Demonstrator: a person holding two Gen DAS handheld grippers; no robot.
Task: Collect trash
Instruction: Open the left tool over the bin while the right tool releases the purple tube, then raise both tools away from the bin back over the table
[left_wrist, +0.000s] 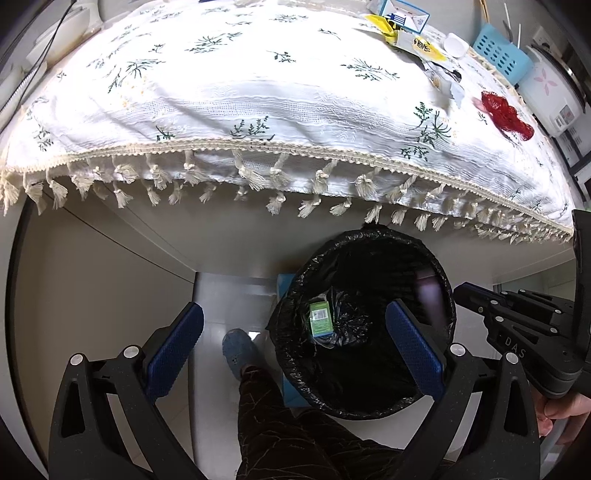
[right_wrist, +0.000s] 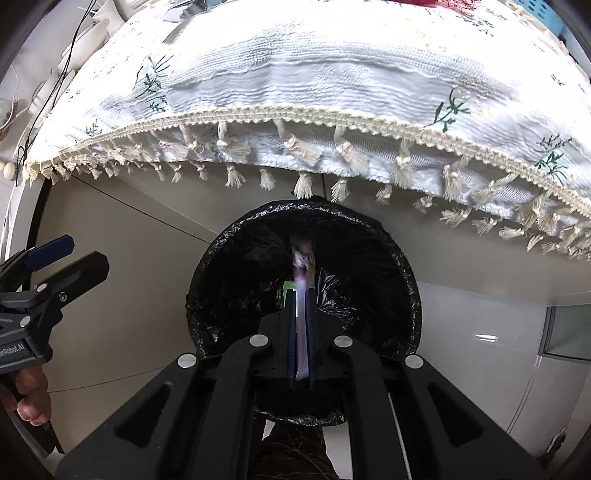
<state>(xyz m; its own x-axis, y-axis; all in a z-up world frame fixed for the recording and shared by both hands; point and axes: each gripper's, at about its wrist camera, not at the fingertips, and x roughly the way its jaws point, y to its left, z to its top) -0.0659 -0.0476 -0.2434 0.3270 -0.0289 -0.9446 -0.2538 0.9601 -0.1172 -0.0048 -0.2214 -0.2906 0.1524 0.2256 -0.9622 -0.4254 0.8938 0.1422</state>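
A round bin lined with a black bag (left_wrist: 369, 236) (right_wrist: 303, 206) stands on the floor below the table's fringed edge. A green box (left_wrist: 320, 318) lies at its bottom. My left gripper (left_wrist: 295, 314) hangs open over the bin's left rim with nothing between its blue pads. My right gripper (right_wrist: 301, 291) is shut on a thin purple wrapper (right_wrist: 303, 258) that sticks out past its tips, over the bin's mouth. On the table lie yellow wrappers (left_wrist: 417, 44), a blue-and-white carton (left_wrist: 404, 14) and a red net (left_wrist: 506, 112).
A white flowered tablecloth (left_wrist: 258, 92) with tassels overhangs the bin's far rim. A blue basket (left_wrist: 498, 51) and a white rice cooker (left_wrist: 554, 92) stand at the table's far right. A person's leg and blue slipper (left_wrist: 236, 350) are on the floor left of the bin.
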